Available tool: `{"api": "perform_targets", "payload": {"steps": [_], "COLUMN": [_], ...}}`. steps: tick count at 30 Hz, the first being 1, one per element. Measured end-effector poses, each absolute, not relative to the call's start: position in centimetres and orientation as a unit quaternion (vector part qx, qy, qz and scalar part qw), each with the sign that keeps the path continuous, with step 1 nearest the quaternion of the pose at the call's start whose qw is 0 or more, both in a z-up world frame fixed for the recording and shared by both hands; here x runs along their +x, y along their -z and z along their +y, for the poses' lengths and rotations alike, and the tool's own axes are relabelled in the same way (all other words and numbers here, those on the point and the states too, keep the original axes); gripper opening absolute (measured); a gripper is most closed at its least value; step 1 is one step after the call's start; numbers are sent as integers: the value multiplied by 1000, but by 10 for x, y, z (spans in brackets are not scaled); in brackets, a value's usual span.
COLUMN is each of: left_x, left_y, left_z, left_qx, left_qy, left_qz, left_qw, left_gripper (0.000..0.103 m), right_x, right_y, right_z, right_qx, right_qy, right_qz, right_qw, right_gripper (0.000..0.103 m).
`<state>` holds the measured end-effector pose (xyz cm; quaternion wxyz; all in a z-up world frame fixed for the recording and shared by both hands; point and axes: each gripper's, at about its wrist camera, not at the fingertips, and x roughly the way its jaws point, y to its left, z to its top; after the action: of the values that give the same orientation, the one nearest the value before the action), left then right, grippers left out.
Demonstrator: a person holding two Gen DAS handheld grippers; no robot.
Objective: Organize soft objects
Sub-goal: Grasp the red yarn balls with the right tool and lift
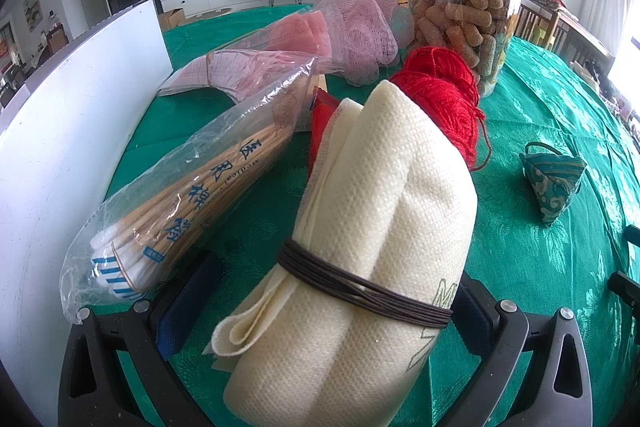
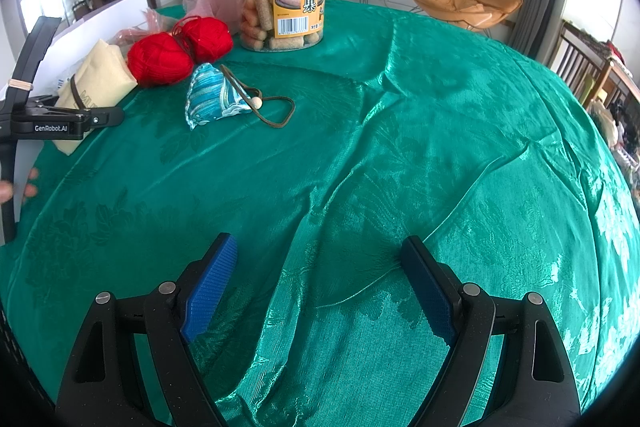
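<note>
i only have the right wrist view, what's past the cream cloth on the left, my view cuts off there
Observer: A clear bag of cotton swabs lies beside the cloth, next to a white board.
Operator: is the left hand-held gripper on the cloth yet
Observer: Its fingers sit either side of the cloth's tied end; I can't tell if they press it.
Operator: anything behind the yarn
Observer: A flat red packet pokes out from under the cloth beside the yarn.

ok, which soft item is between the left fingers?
The cream cloth roll bound with brown cord; the red yarn and teal pouch lie beyond it.
</note>
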<state>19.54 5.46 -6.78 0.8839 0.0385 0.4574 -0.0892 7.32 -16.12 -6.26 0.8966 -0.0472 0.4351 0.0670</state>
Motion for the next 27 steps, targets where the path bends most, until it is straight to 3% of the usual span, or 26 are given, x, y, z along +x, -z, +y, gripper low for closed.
{"api": "perform_targets", "payload": {"steps": [7, 15, 17, 22, 27], "left_x": [148, 106, 106, 107, 105], "left_y": [63, 64, 65, 65, 63], "left_z": [54, 69, 67, 63, 67], "left_qx": [24, 3, 9, 8, 7], "left_qy": [54, 30, 27, 26, 25], "left_qz": [507, 473, 472, 469, 467], "left_qw": [860, 881, 881, 883, 884], "left_gripper": [103, 103, 103, 103, 103], "right_x": [74, 80, 96, 138, 228], "right_y": [63, 63, 53, -20, -16], "right_z": [-162, -161, -155, -115, -53], "right_qx": [-39, -37, -51, -16, 50], "right_qy": [-68, -73, -71, -119, -144], "right_qz": [438, 447, 476, 411, 488], "right_qw": [896, 891, 875, 904, 860], "right_gripper": [87, 91, 89, 89, 88]}}
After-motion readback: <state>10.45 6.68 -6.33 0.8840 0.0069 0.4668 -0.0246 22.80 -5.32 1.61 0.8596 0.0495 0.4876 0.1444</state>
